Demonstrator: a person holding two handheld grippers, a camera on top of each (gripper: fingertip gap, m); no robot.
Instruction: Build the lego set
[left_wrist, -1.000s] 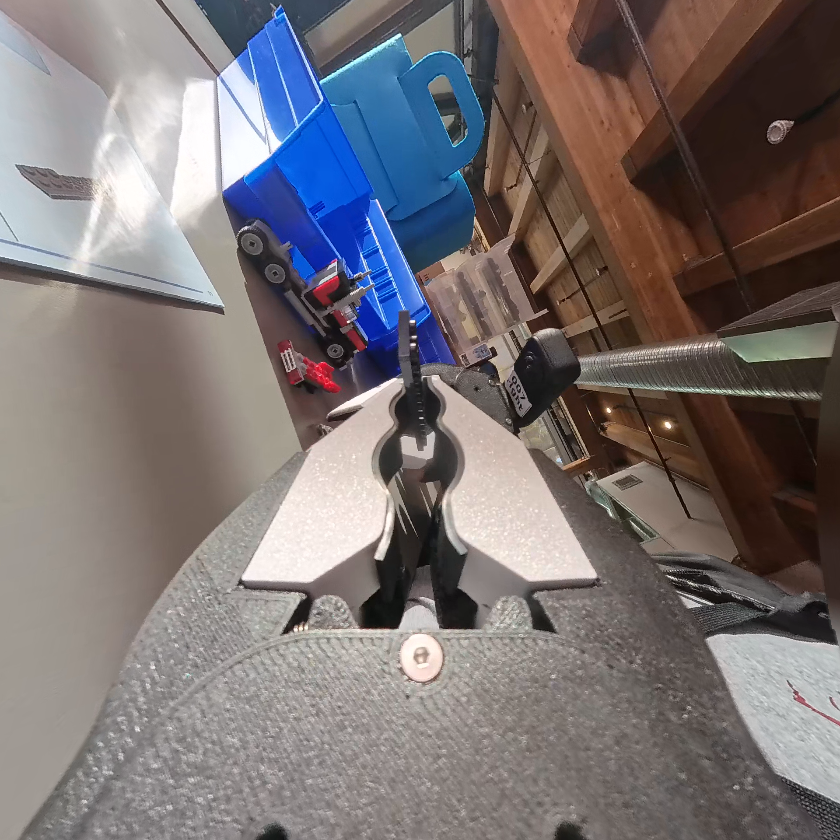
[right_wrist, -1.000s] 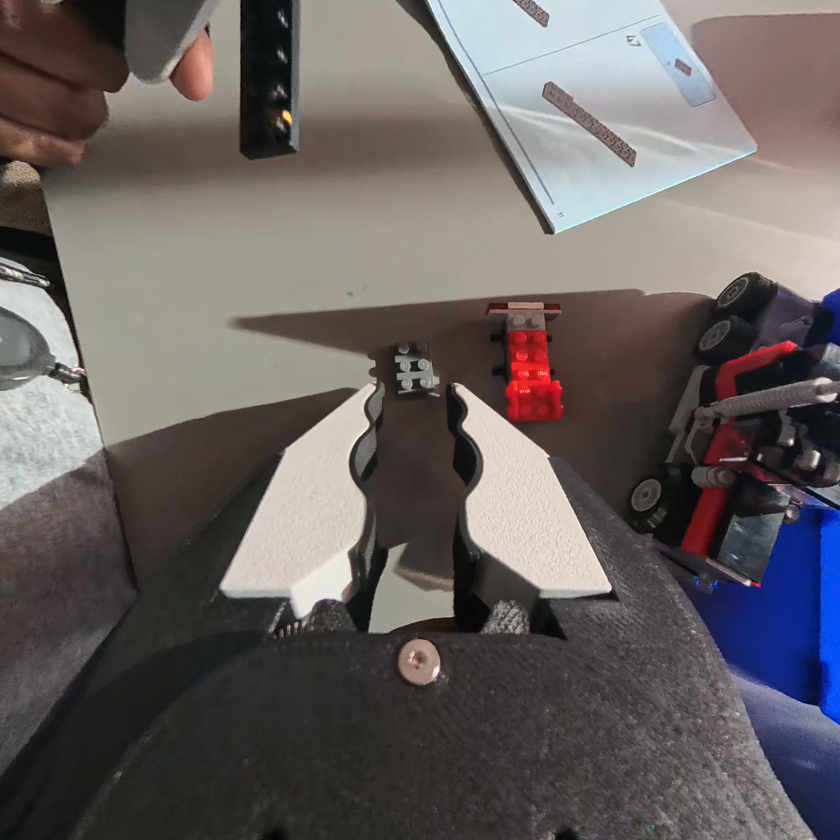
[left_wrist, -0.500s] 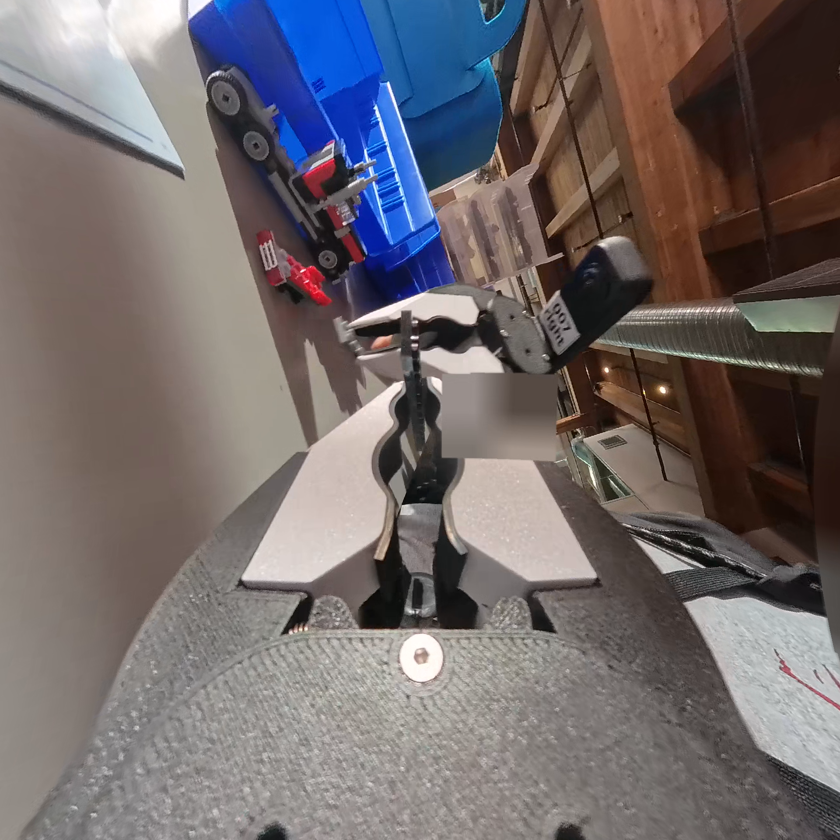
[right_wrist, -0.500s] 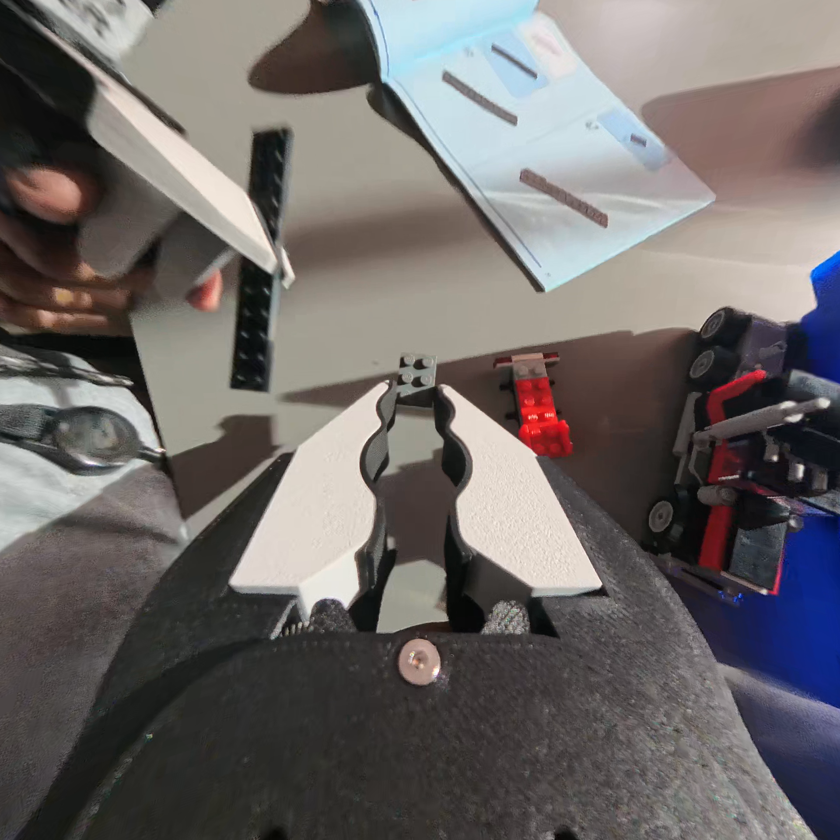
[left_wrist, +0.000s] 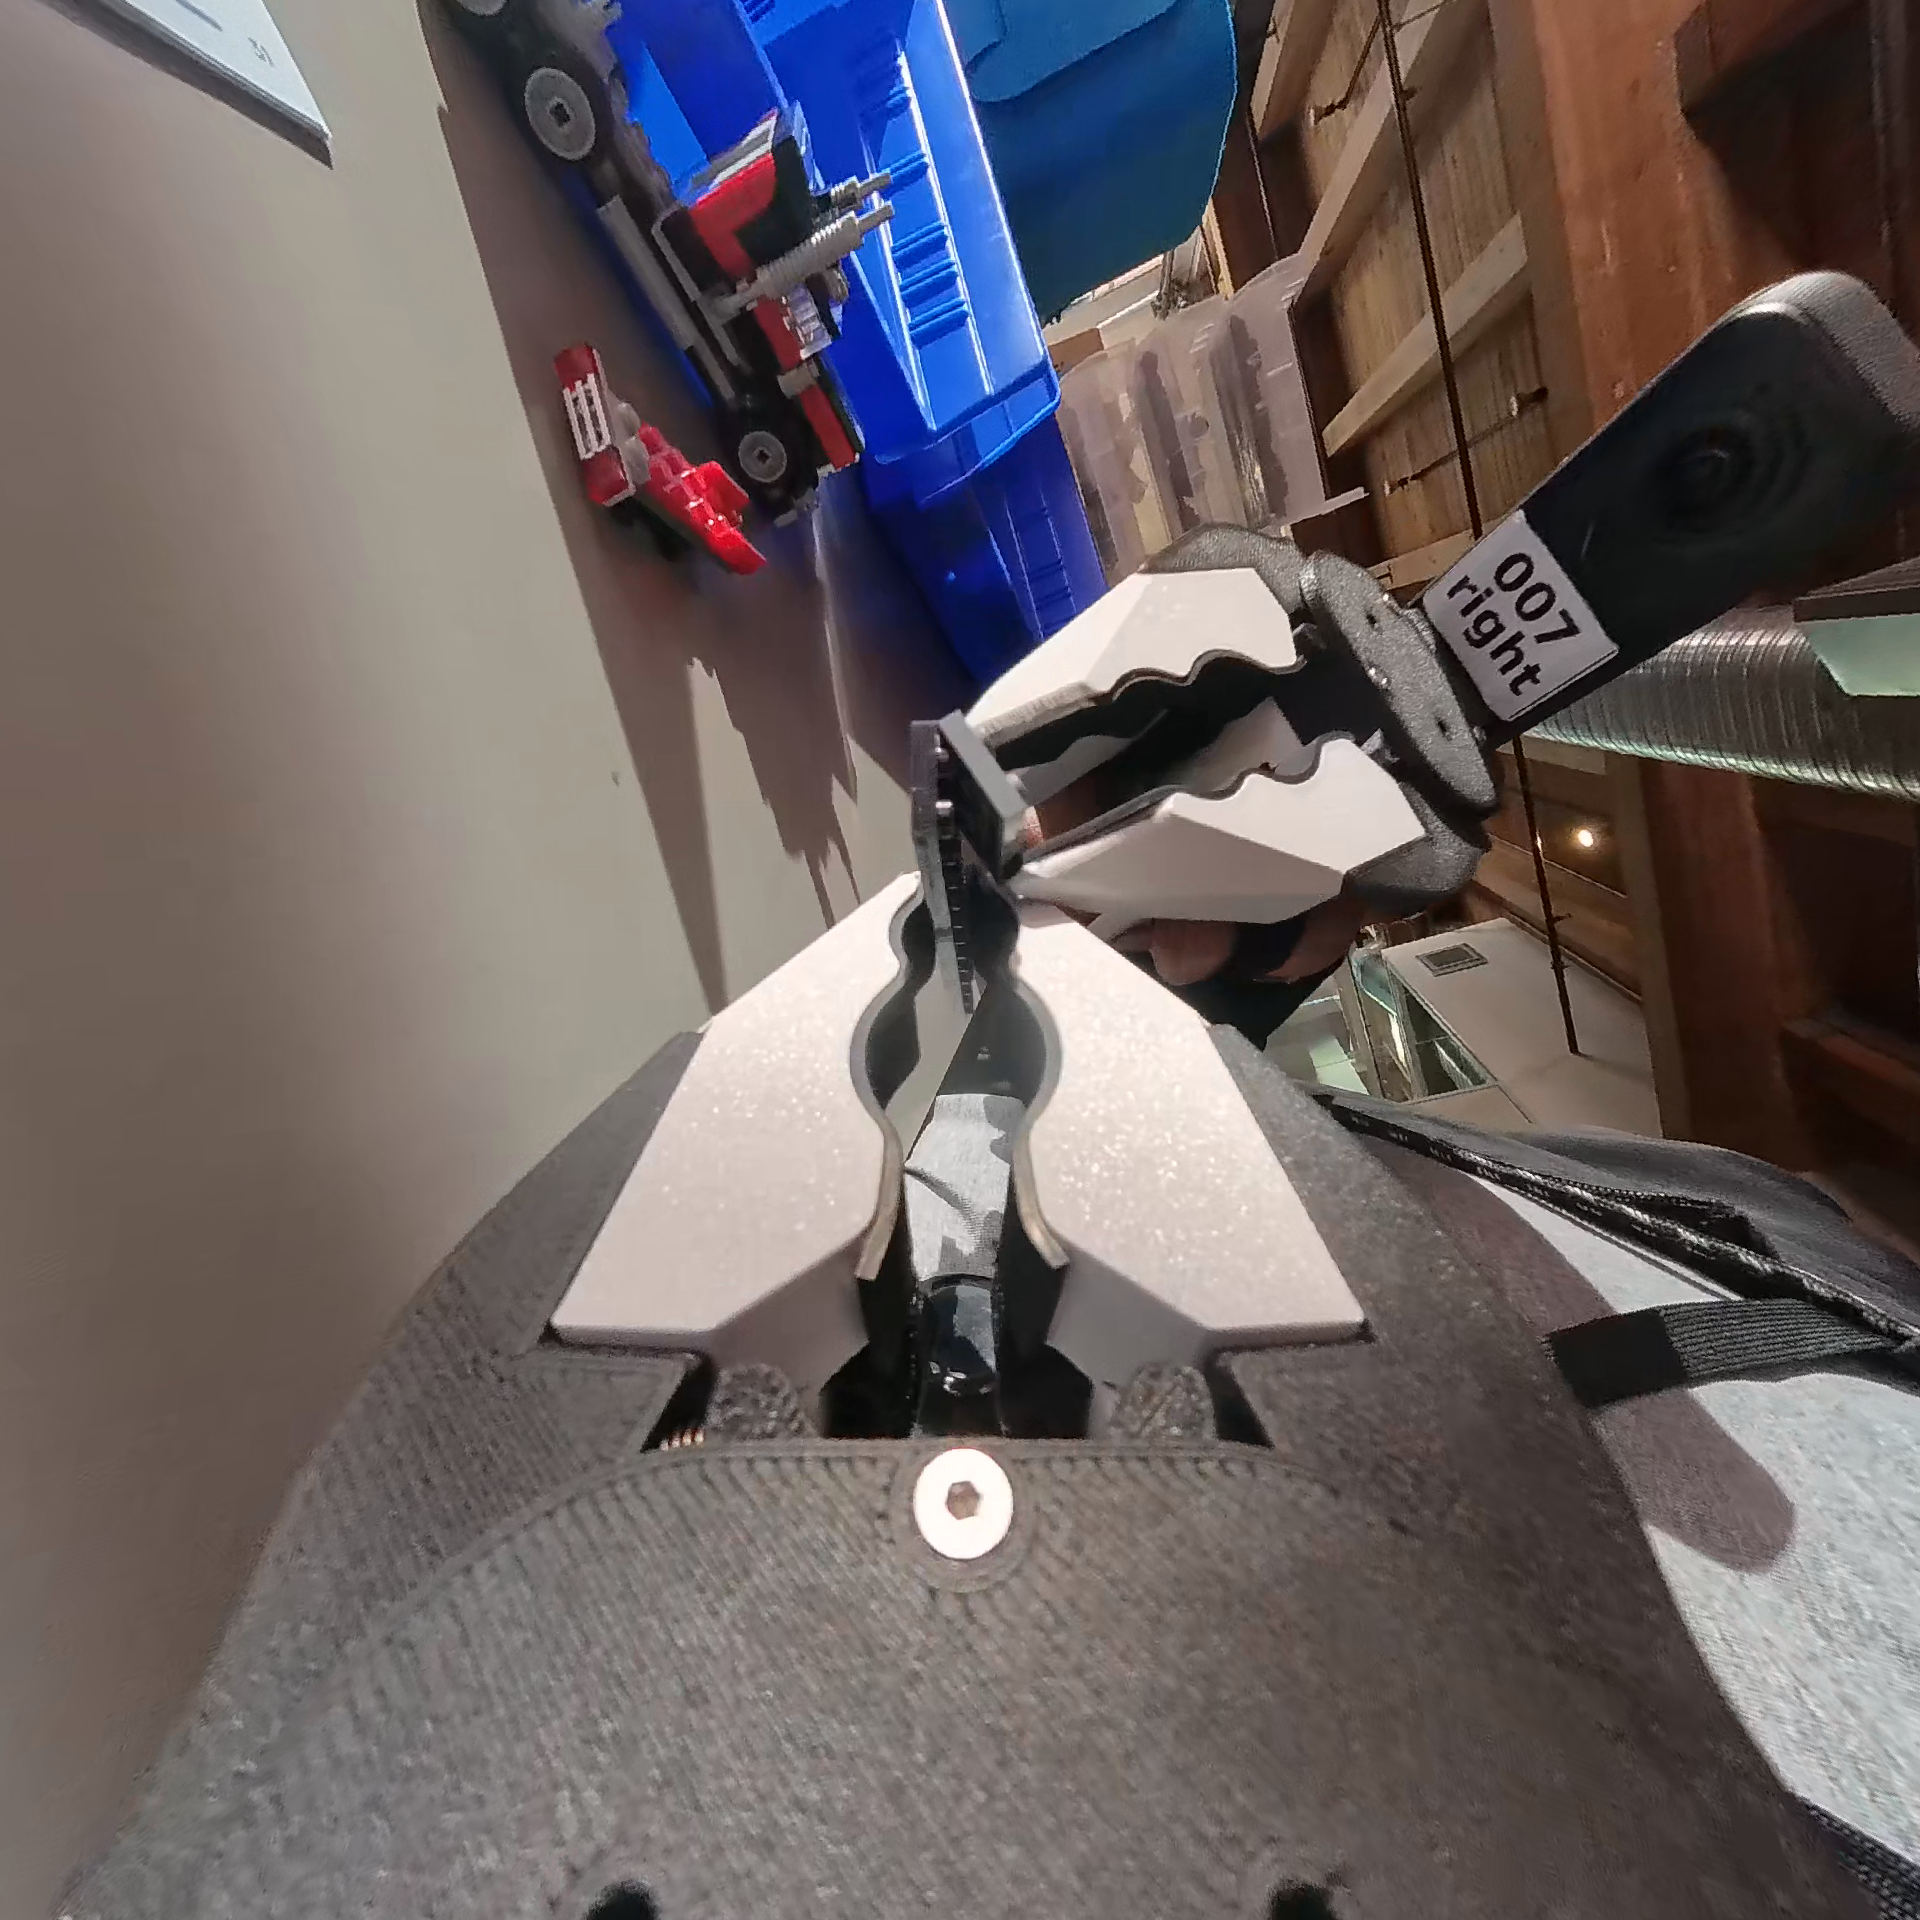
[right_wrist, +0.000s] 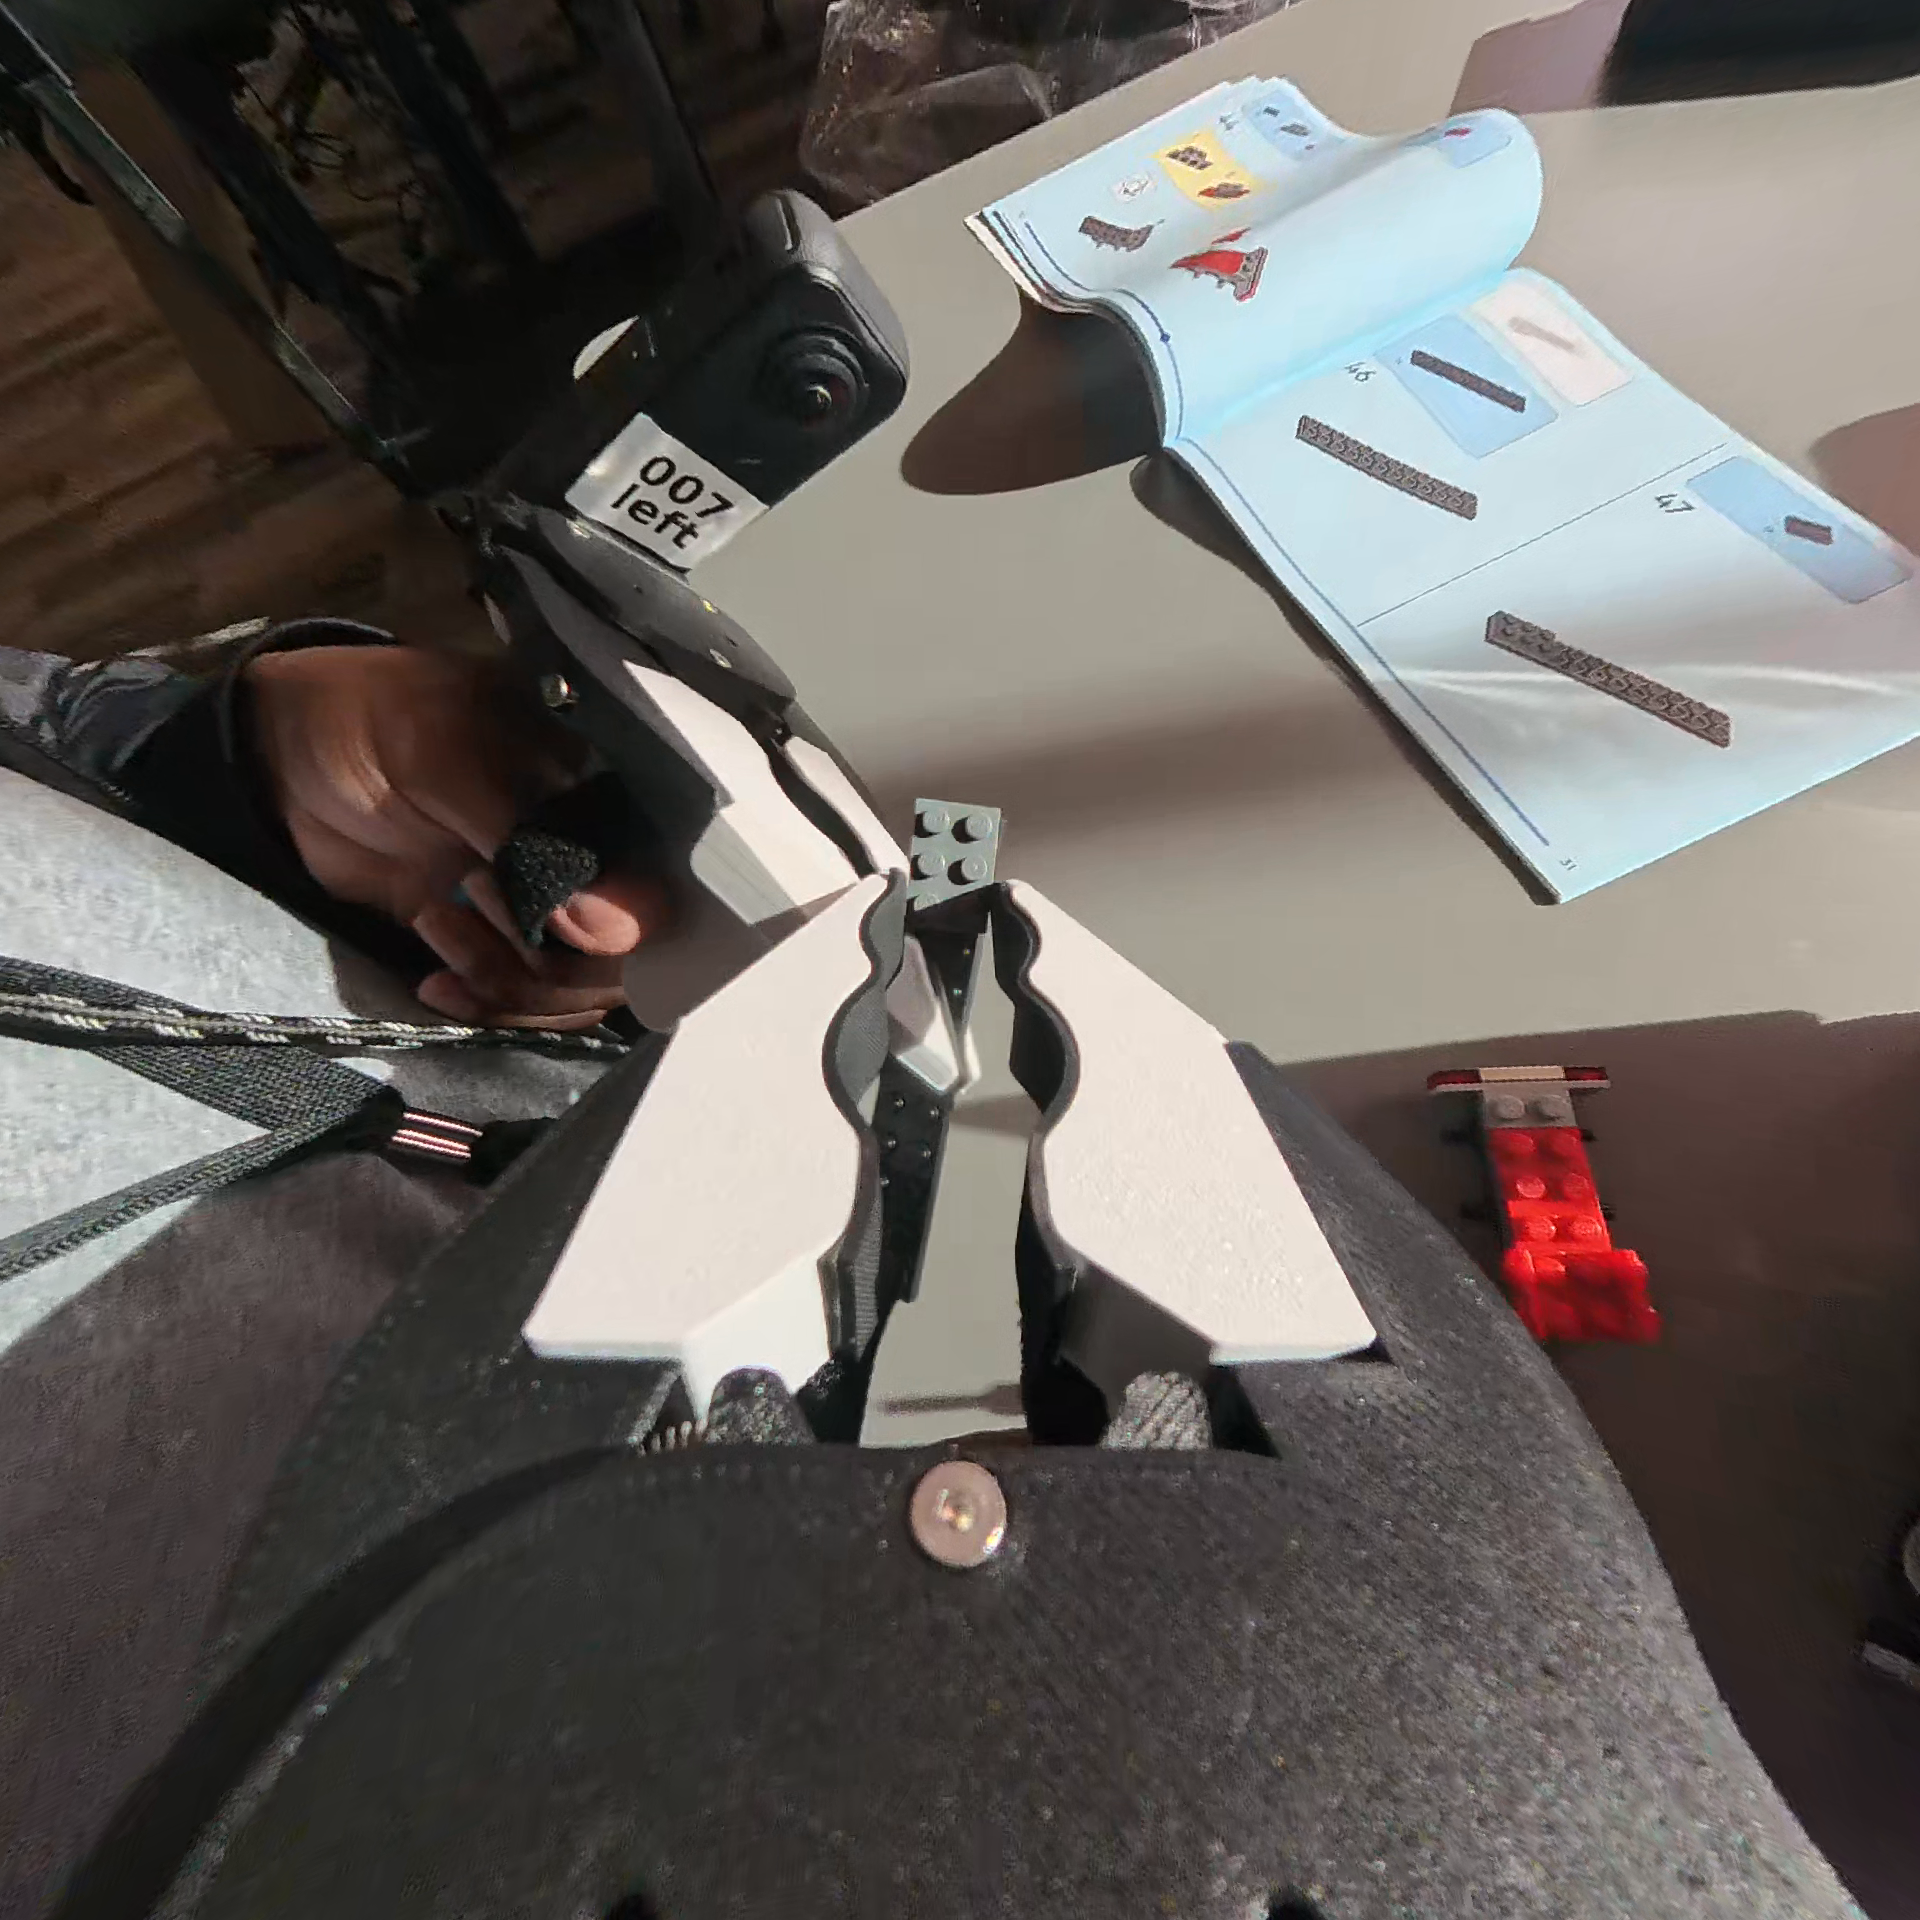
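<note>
though our left gripper (left_wrist: 961, 914) pinching the black plate (left_wrist: 951, 883) hides its length, our right gripper (right_wrist: 951, 894) clamps the grey plate (right_wrist: 954, 847) against it.

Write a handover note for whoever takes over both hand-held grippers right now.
Left hand-held gripper: shut on the long black plate, held edge-up in the air.
Right hand-held gripper: shut on the small grey plate, pressed against the black plate's upper end; whether it has clicked on cannot be told.
On the table: red sub-assembly, built truck beside the blue bin, open instruction booklet.
Left: seat the grey plate, then follow the booklet.
</note>
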